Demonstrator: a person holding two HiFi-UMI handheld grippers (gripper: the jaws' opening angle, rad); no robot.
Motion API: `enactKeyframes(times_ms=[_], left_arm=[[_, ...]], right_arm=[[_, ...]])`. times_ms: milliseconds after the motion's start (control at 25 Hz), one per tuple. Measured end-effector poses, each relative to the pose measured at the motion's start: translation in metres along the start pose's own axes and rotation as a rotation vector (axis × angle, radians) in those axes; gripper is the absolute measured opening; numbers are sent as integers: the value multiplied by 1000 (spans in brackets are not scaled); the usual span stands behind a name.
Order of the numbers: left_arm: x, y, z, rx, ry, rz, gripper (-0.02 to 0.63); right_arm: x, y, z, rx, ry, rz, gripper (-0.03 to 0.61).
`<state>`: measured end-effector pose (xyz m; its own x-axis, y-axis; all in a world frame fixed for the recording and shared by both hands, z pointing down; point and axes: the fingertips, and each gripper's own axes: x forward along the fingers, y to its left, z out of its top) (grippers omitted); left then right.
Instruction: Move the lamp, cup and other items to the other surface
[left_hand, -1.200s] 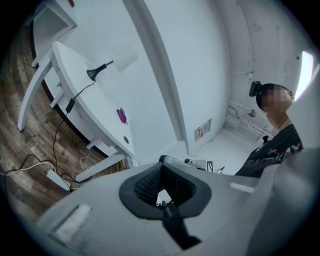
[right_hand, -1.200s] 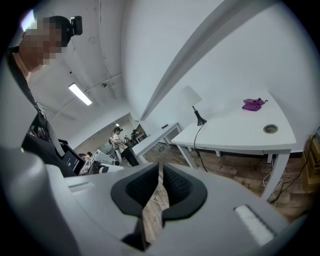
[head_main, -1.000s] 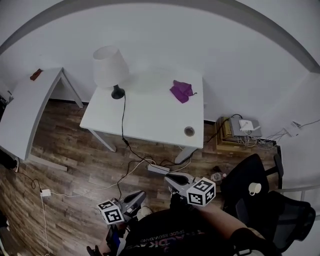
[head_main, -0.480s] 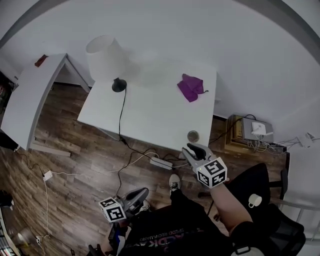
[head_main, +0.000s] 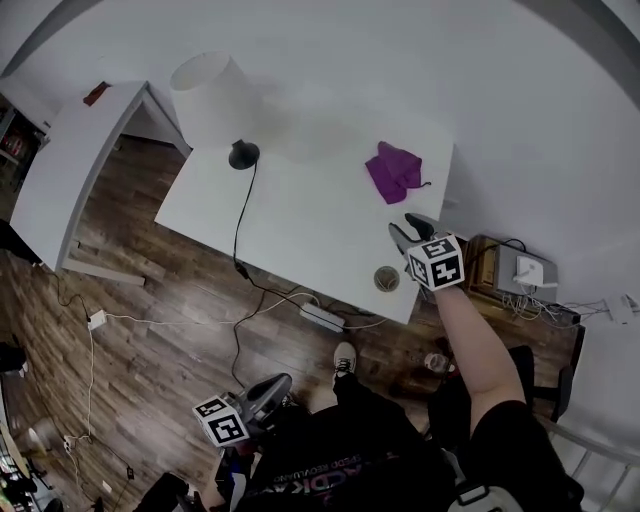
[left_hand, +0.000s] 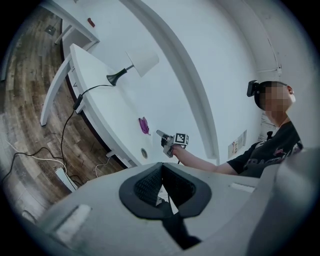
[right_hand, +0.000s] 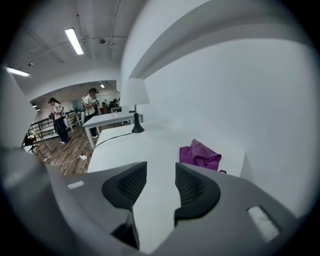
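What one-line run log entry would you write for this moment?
right gripper: open, jaws just been opening, empty, above table near purple cloth | left gripper: shut, away from table | lamp: on table

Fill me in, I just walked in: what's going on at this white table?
A person holds a gripper in each hand. The right gripper is stretched out over the white table, near the purple cloth but not touching it. Its jaws have just been opening and nothing is between them. The left gripper hangs low by the person's body, jaws shut and empty. The lamp and the cup stand on the table, neither touched.
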<state>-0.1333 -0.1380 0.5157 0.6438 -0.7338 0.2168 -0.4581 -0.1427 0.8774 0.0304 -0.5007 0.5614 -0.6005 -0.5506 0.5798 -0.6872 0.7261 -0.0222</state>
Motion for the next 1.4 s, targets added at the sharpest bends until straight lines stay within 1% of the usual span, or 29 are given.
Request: enactKeyframes(times_ms=[80, 160, 240, 280, 440, 520, 640, 680, 800, 1000, 1120, 1240, 1280, 1360, 1400], left_arm=[[-3, 3, -4, -13, -24, 32, -2], [-6, 6, -7, -23, -49, 61, -2], [-9, 7, -11, -35, -66, 88, -2], [-10, 6, -13, -42, -70, 100, -2], [-10, 8, -19, -67, -64, 138, -2], [-10, 9, -22, -72, -54, 154, -2], [-8, 10, -27, -77, -25, 169, -2], [-7, 12, -29, -82, -15, 171, -2], [-1, 16, -30, -98, 6, 173, -2], [8, 17, -30, -95, 49, 170, -2], [7, 19, -31, -104, 54, 173, -2], [6, 21, -31, -111, 51, 177, -2], [6, 21, -32, -111, 53, 176, -2], [6, 22, -33, -112, 54, 175, -2], [6, 22, -35, -114, 54, 175, -2]], right_arm=[[24, -30, 1, 31, 28, -22, 187], [48, -58, 0, 35, 59, -58, 208], [68, -80, -2, 33, 91, -89, 214], [76, -88, -2, 37, 103, -100, 231], [103, -110, -3, 43, 145, -121, 233], [112, -117, -4, 56, 162, -135, 233], [124, -118, -3, 88, 161, -130, 242], [127, -117, -1, 92, 159, -130, 254], [141, -114, 2, 81, 166, -122, 256], [151, -113, -8, 55, 204, -111, 255], [154, -113, -15, 46, 227, -112, 243], [155, -114, -17, 61, 221, -120, 214], [155, -116, -17, 65, 217, -127, 198], [154, -119, -18, 67, 214, -144, 124], [153, -120, -19, 69, 213, -149, 119]])
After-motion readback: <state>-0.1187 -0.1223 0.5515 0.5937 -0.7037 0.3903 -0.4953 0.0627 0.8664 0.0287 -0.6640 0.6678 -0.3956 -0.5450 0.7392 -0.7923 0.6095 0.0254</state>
